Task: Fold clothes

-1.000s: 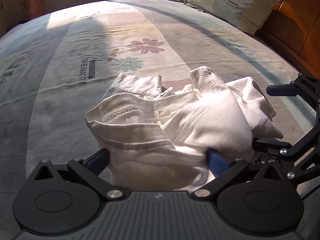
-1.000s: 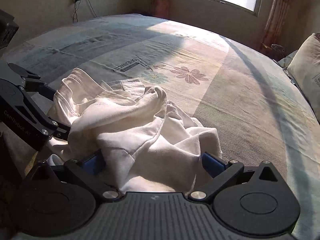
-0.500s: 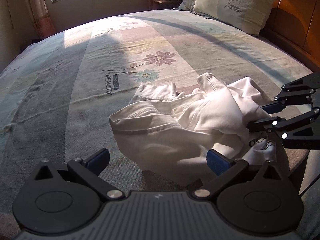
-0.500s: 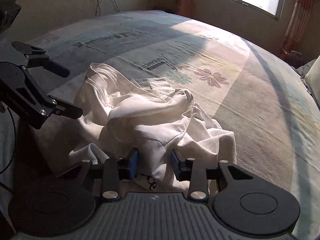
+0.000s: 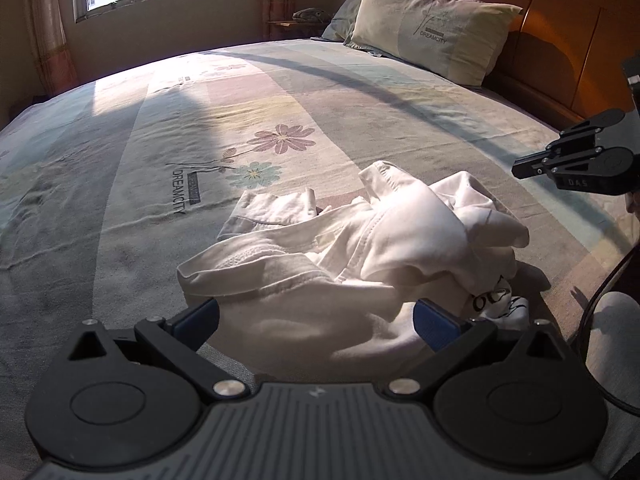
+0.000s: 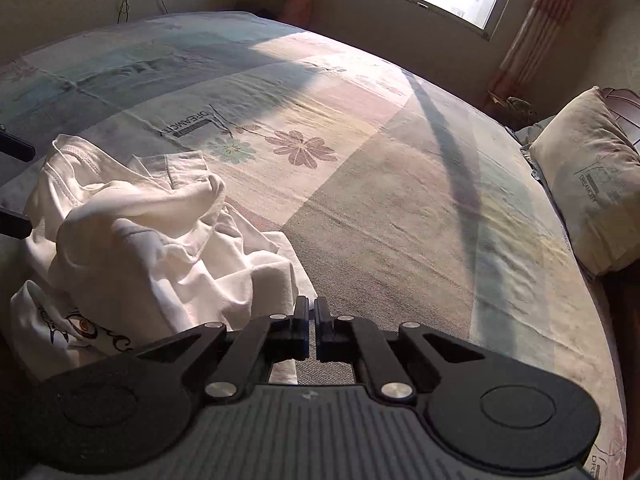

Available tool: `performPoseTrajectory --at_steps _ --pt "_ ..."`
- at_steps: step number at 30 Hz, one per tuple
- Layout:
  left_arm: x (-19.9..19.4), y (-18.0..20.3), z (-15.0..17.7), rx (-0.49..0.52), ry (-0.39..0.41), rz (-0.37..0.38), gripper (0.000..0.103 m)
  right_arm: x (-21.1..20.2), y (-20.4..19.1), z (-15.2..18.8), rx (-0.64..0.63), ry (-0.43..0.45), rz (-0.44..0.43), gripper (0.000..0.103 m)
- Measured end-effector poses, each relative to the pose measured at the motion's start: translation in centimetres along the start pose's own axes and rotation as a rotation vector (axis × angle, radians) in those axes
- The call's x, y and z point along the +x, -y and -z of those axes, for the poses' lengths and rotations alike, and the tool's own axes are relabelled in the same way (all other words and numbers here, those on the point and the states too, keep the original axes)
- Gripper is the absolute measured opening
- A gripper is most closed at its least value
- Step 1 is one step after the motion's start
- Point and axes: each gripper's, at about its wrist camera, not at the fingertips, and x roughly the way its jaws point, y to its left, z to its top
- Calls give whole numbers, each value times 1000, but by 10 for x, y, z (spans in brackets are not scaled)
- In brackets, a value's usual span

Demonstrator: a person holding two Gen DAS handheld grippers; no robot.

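Now right claw (image 6: 311, 309) shut and empty, left claw (image 5: 316, 320) spread over shirt (image 5: 360, 248)

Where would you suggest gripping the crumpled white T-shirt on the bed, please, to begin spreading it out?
I would take the white T-shirt by its stitched hem edge, which lies exposed along the near-left of the heap. Come in low from the left gripper side: that edge lifts slightly off the bedsheet, so open jaws could slide around it.

left gripper (image 5: 316, 318): jaws spread wide, pitched downward, pads pressing on nothing | right gripper (image 6: 311, 322): jaws drawn together, nothing visibly pinched, pitched downward, off to the right in left wrist view
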Motion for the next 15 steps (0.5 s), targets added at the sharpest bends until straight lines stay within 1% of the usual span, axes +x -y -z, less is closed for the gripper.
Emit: performPoseTrajectory --at_steps 2,4,5,6,7,9,10,11,13,15 --pt "2 2 0 10 -3 8 102 -2 17 8 55 -10 1 6" --pt "4 5 0 19 -5 15 102 -11 22 12 96 17 -59 9" --pt "4 5 1 18 -8 25 102 -16 23 14 115 34 -95 14" --pt "5 5 2 16 -11 35 102 -21 20 14 120 52 -134 23" --pt "5 6 3 15 -14 45 102 -25 15 13 118 70 -173 29" --pt "3 8 6 15 -14 66 102 -30 2 10 99 96 -247 47" --pt "1 9 8 14 -10 70 102 -32 -6 8 87 105 -286 50" --pt "-2 9 9 9 -12 62 102 -33 -14 5 74 107 -327 53" --pt "-8 8 10 -9 -16 45 102 -29 -26 3 56 99 -376 53" --pt "-15 1 11 -48 -21 32 102 -23 -37 0 56 82 -420 54"
